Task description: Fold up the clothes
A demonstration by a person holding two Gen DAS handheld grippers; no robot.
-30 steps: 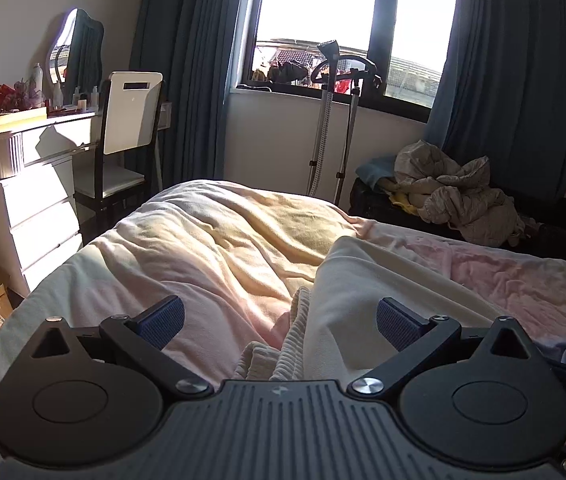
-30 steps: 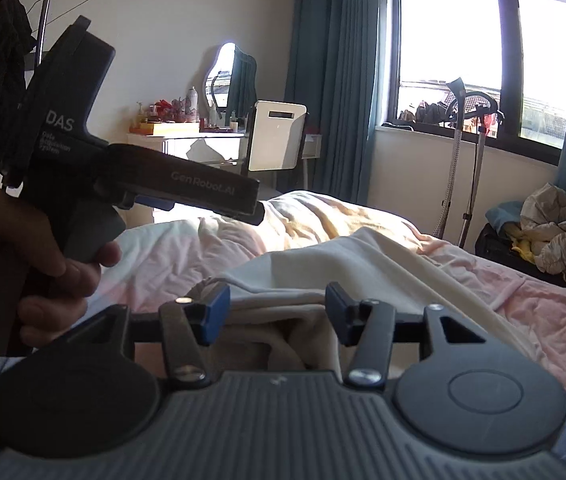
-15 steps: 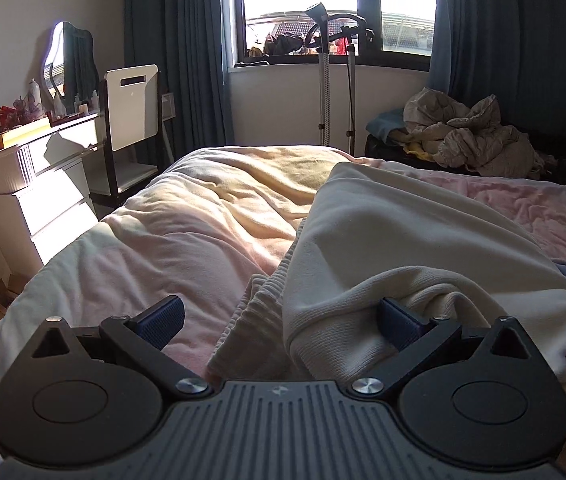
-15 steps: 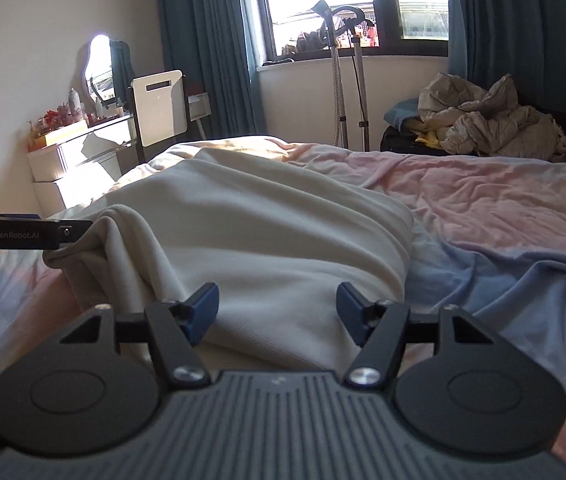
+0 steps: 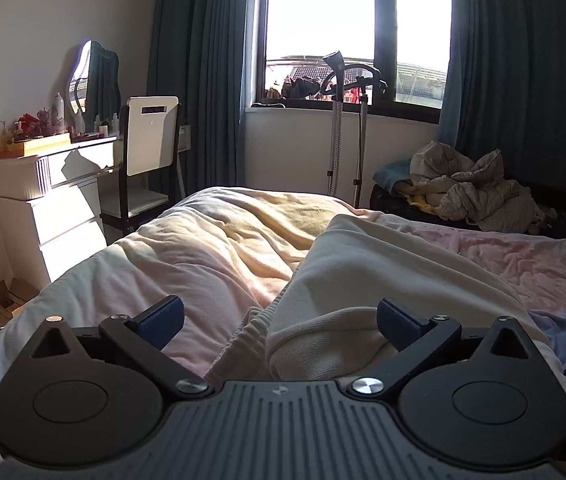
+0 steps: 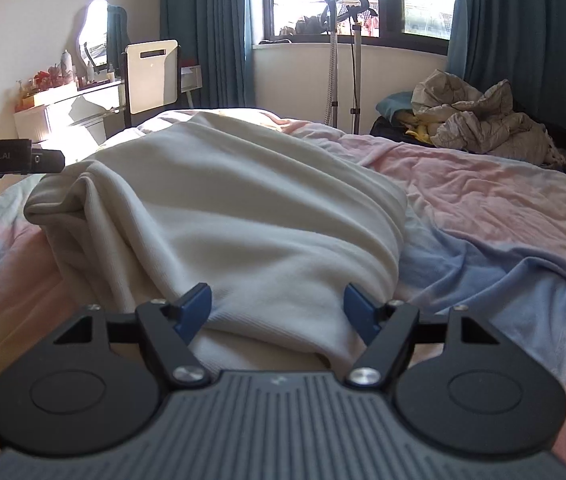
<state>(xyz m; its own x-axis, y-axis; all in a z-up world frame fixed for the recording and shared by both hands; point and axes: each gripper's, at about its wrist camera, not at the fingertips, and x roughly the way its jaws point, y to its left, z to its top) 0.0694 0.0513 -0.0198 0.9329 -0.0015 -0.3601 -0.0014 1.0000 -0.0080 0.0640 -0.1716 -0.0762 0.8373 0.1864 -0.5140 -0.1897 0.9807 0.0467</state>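
Cream garment point(image 6: 223, 216) lying lengthwise on the bed point(image 6: 483, 200), one side already doubled over, near hem toward me. My left gripper point(image 5: 279, 318) and right gripper point(image 6: 277, 306) both stand wide apart, holding nothing, each straddling a near corner of the hem. Step in hand, as I judge it: positioning for the next fold. Next move calls for closing both on the hem evenly, then carrying it toward the far end.

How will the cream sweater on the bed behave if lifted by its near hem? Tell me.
The cream sweater already drapes in soft folds, so it would probably sag limply. Its ribbed hem looks thick, likely easy to pinch. It appears bulky, maybe weighty for cloth.
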